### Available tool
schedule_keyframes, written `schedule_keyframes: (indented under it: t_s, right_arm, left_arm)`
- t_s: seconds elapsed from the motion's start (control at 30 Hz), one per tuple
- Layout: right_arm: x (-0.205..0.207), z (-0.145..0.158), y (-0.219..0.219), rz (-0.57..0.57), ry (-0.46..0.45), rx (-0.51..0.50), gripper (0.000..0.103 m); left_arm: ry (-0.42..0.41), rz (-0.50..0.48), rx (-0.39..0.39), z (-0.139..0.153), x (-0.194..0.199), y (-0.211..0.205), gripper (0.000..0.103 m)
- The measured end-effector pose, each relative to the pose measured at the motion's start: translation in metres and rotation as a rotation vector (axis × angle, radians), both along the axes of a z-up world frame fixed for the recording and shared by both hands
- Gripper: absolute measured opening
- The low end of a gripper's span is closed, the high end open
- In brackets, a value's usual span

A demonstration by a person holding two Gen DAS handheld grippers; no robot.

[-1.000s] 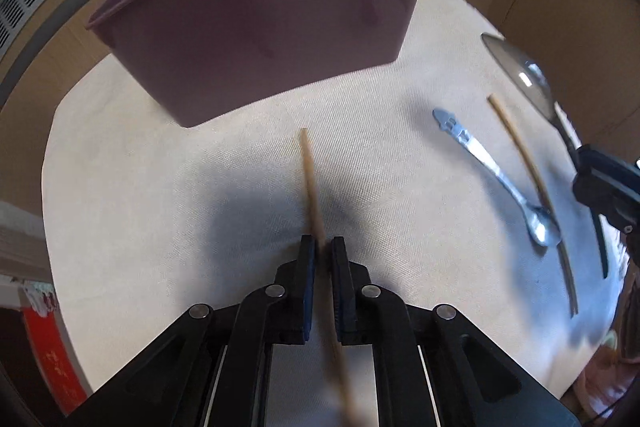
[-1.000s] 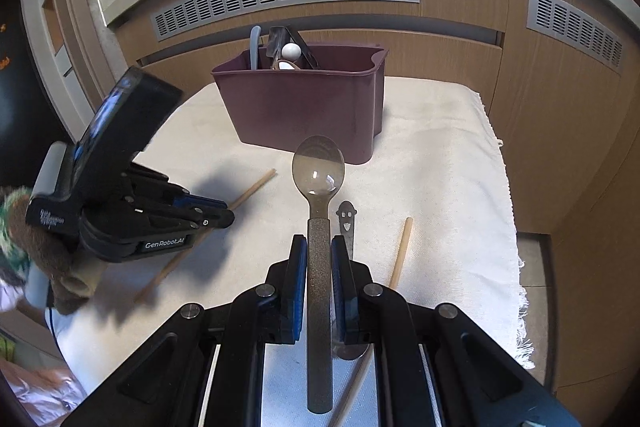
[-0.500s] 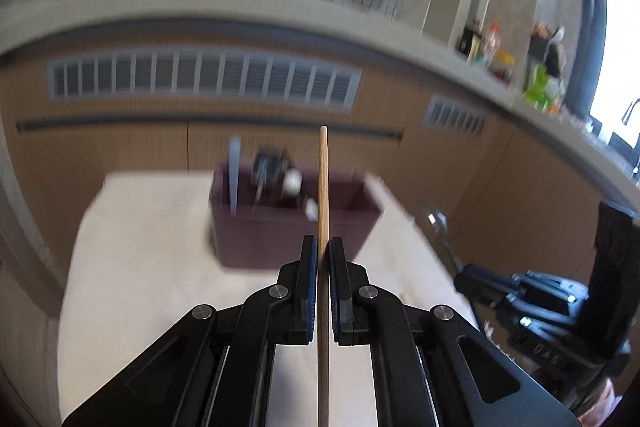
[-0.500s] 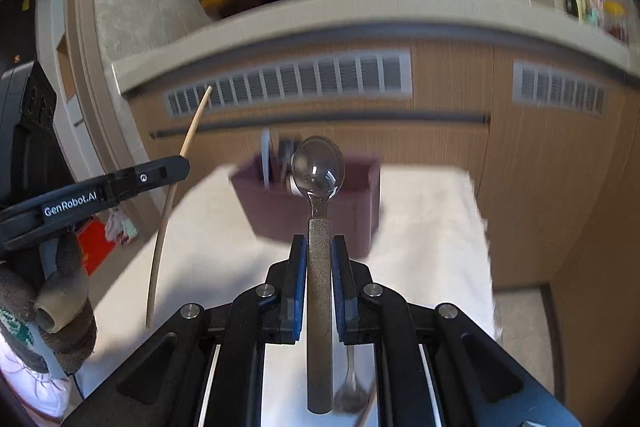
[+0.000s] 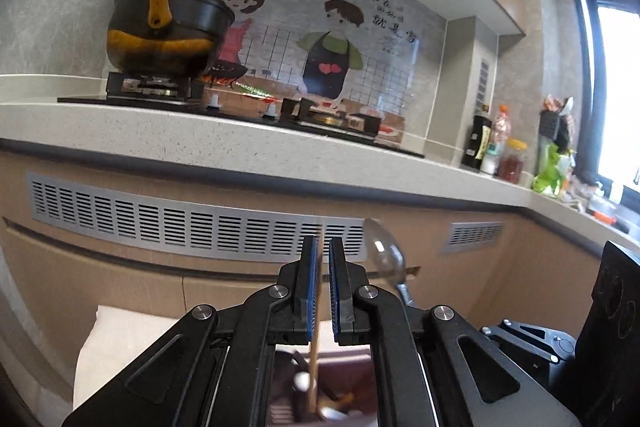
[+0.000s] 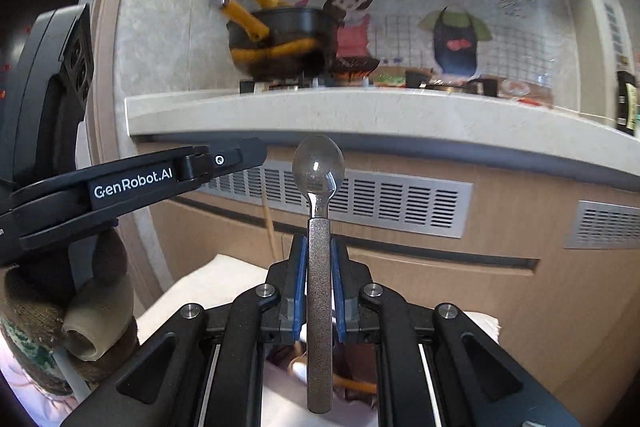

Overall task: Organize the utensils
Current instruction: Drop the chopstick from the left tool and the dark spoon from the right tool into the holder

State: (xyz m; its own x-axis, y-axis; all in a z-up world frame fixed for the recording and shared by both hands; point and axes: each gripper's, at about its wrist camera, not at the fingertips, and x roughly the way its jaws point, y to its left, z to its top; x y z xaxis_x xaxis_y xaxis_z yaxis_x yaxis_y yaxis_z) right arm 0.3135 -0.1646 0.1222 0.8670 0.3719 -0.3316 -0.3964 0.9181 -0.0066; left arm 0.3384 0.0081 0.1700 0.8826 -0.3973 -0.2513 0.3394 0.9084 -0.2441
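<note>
In the left wrist view, the left gripper (image 5: 324, 259) pinches a thin wooden chopstick (image 5: 315, 367) between its blue pads. The stick hangs down over the dark red utensil holder (image 5: 348, 359), which is seen low between the arms, blurred. To the right, the right gripper (image 5: 532, 347) holds a spoon (image 5: 385, 255) upright. Far behind is the kitchen counter (image 5: 280, 143) with a black and yellow pot (image 5: 164, 35).

In the right wrist view, the right gripper (image 6: 319, 259) is closed on the spoon's rough grey handle, bowl (image 6: 318, 165) up. The left gripper (image 6: 240, 157) reaches in from the left, the chopstick (image 6: 269, 223) hanging under its tip. The holder (image 6: 356, 367) lies below, mostly hidden.
</note>
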Motion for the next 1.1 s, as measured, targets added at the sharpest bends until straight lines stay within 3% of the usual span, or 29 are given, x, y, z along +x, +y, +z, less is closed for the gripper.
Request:
schedule_keyframes:
  t_s: [0.23, 0.47, 0.73, 0.8, 0.9, 1.1]
  right_arm:
    - [0.049, -0.043, 0.006, 0.036, 0.078, -0.016, 0.011]
    - [0.065, -0.070, 0.009, 0.022, 0.090, -0.038, 0.011]
    - [0.068, -0.085, -0.002, 0.000, 0.161, -0.028, 0.011]
    - [0.067, -0.090, -0.007, -0.012, 0.175, -0.035, 0.011]
    - [0.061, -0.090, -0.014, -0.030, 0.195, -0.026, 0.011]
    - [0.018, -0.061, -0.022, -0.022, 0.170, 0.004, 0.011]
  left_arm:
    - [0.131, 0.011, 0.013, -0.053, 0.045, 0.010, 0.006]
    - [0.137, 0.058, 0.041, -0.075, 0.033, 0.024, 0.008]
    - [0.271, 0.152, -0.017, -0.103, 0.043, 0.065, 0.009]
    - [0.304, 0.158, -0.008, -0.109, 0.042, 0.070, 0.017]
    - [0.357, 0.168, -0.010, -0.121, 0.037, 0.080, 0.021]
    - [0.430, 0.245, -0.039, -0.141, 0.014, 0.120, 0.035]
